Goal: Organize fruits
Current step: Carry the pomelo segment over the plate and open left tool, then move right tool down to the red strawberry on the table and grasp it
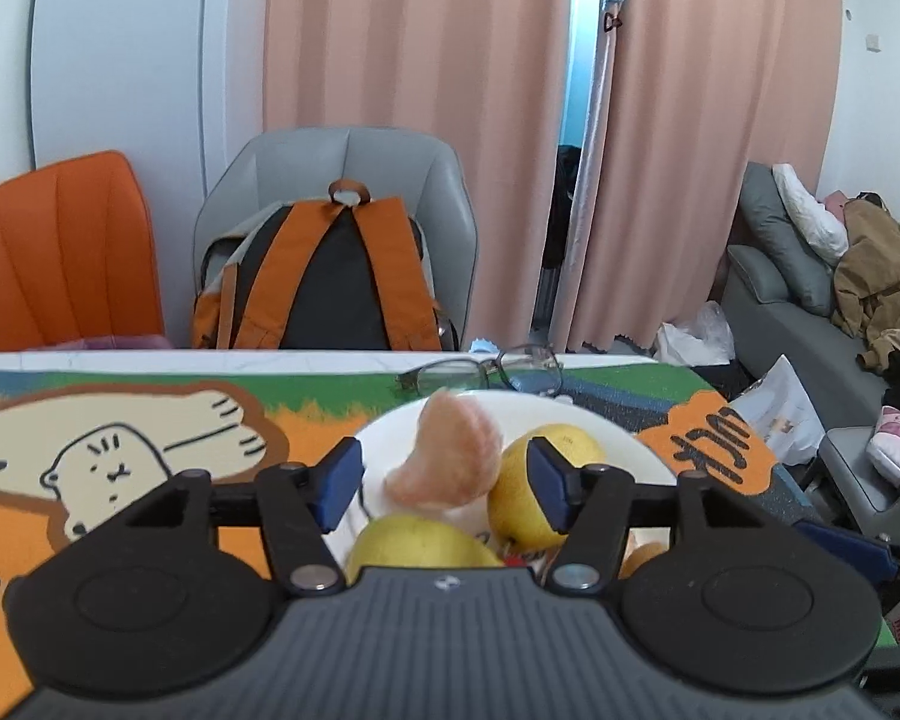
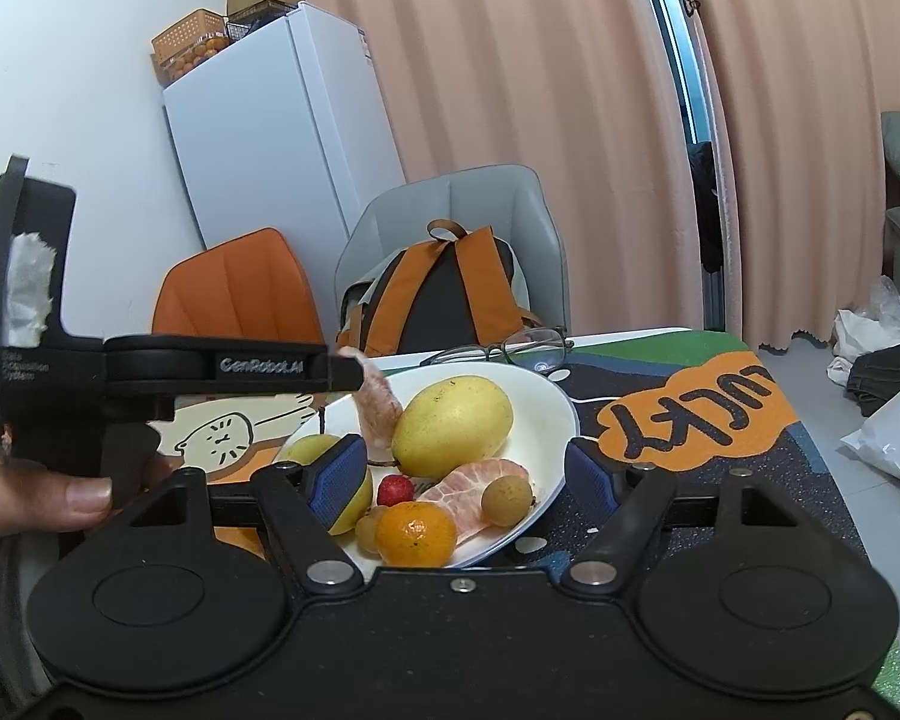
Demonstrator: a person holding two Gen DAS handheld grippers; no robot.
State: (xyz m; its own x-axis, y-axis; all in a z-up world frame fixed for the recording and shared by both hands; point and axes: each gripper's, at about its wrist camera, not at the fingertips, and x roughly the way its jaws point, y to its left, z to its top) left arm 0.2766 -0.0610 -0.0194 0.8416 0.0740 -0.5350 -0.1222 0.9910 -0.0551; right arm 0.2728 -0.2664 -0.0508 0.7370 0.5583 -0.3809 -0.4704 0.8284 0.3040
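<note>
My left tongs (image 1: 444, 483) are wide apart over the white plate (image 1: 636, 456). A peeled pink fruit piece (image 1: 450, 456) stands up on the plate in the gap between the blue pads (image 1: 339, 480), and I cannot tell if a pad touches it. A yellow mango (image 1: 528, 492) is just to its right, behind the right pad. A yellow-green pear (image 1: 414, 543) lies close under the tongs.

My right tongs (image 2: 465, 477) are wide apart too and hold nothing. They hang at the near edge of the plate (image 2: 555, 405). Its left pad is in front of the pear (image 2: 309, 450). Between the pads I see a small red berry (image 2: 395, 491), an orange (image 2: 415, 534), another peeled pink piece (image 2: 471, 489), and a round brown fruit (image 2: 506, 501) leaning on it. The big mango (image 2: 453, 426) lies in the middle of the plate.

From the right view, my hand (image 2: 42, 498) holds the left tongs from the side.

Glasses (image 2: 501, 348) lie on the picture mat (image 2: 690, 414) behind the plate. A backpack (image 2: 444, 294) sits on the gray chair (image 2: 462, 204).
</note>
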